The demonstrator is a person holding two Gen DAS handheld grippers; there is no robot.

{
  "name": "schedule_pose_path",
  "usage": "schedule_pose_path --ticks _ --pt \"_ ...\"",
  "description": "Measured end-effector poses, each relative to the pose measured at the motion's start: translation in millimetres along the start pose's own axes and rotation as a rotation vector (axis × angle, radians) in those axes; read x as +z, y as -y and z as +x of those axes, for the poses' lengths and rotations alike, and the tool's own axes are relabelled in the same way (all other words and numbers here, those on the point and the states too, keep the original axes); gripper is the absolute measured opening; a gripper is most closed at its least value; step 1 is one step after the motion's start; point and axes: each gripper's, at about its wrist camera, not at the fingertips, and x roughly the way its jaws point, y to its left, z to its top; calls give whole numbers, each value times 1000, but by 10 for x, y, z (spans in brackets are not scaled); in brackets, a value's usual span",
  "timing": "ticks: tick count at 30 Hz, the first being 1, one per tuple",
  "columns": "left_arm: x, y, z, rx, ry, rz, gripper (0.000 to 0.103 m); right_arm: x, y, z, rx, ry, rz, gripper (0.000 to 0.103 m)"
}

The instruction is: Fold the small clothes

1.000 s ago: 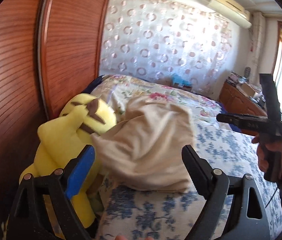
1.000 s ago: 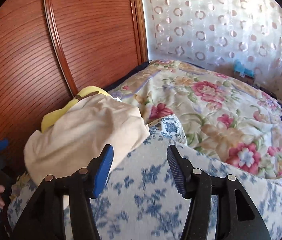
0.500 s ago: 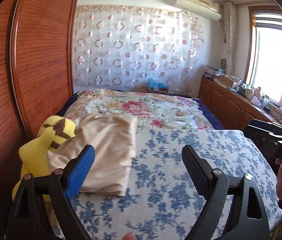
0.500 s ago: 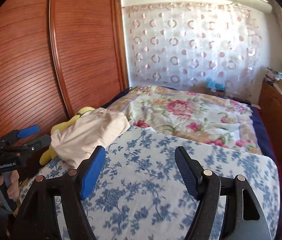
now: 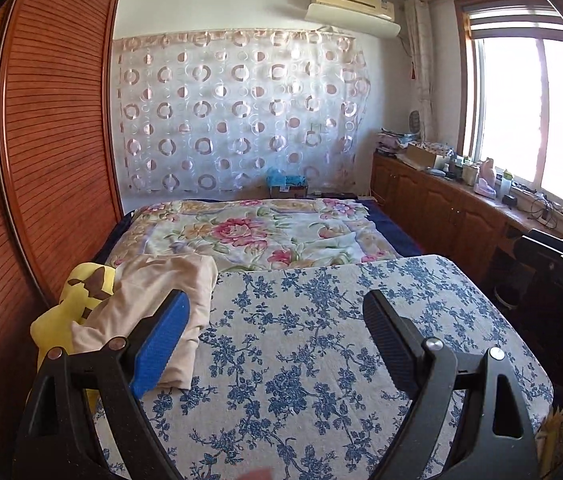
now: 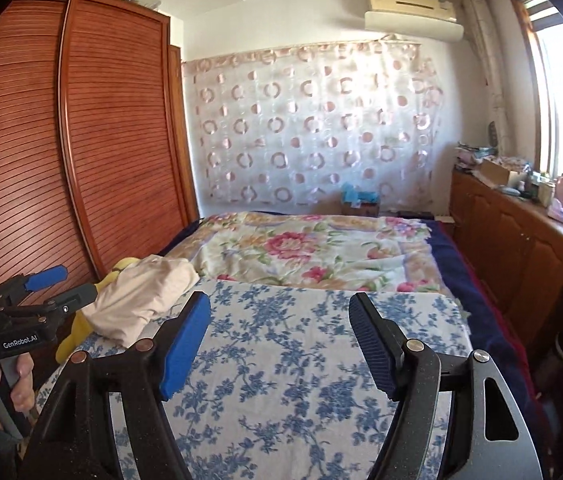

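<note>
Beige garment [image 5: 161, 300] on a yellow plush toy [image 5: 69, 300] – blue-flowered white board cover [image 5: 321, 360], pink-rose quilt [image 5: 261, 232]

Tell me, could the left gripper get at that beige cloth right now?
Probably yes. The left gripper is open and holds nothing, and the beige cloth lies just ahead on its left side, resting against the yellow toy, with nothing between them.

White lettering "GenRobot.AI" we read on the black body of the left gripper [image 6: 59, 290], no other text we can make out
</note>
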Motion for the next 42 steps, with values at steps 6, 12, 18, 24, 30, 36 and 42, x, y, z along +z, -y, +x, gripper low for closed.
schedule_pose_path --ticks 6,12,18,24,30,36,42 --pt "-5 152 -67 -20 3 21 89 -54 -85 -27 -17 10 13 74" --pt "-6 174 -80 -22 6 19 89 -61 -94 -112 -23 12 14 74" --pt "-1 182 -100 -19 8 19 89 -48 -15 -141 -24 10 12 74" --pt "8 187 -113 -20 11 18 89 -45 5 -166 -26 9 10 74" --pt "61 220 -159 -19 15 18 89 -19 40 -190 -26 9 8 74" --pt "60 225 -163 -20 17 17 89 0 65 -209 -25 4 7 74" --pt "41 212 -163 -20 17 16 89 14 93 -232 -27 4 5 74"
